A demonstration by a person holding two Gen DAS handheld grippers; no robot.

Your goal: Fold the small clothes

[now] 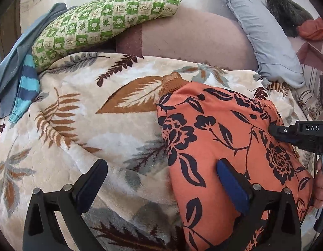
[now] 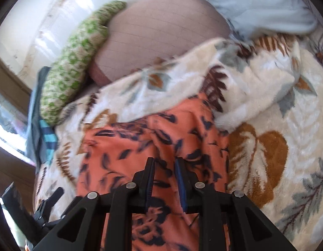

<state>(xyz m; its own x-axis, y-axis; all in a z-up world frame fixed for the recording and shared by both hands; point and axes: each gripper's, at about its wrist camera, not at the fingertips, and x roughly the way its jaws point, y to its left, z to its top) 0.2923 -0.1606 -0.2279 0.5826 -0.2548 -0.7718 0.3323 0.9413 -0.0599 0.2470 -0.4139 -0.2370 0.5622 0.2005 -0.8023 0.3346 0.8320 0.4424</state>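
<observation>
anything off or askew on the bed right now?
Nothing damaged or spilled. The leaf-print blanket is rumpled, one edge flopped over beside the orange floral garment. A blue striped garment lies bunched by the green checked pillow, not folded. Both views agree.

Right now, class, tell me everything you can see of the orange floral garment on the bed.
The orange garment is smooth, thin-looking fabric printed with dark flowers and leaves, with a ribbed brown cuff at its far end. It lies fairly flat on the leaf-patterned fleece blanket. One finger of the wide-open left gripper rests over it, the other over the blanket. The right gripper, jaws narrow with a visible gap, hangs over its middle; whether it pinches cloth cannot be told.
</observation>
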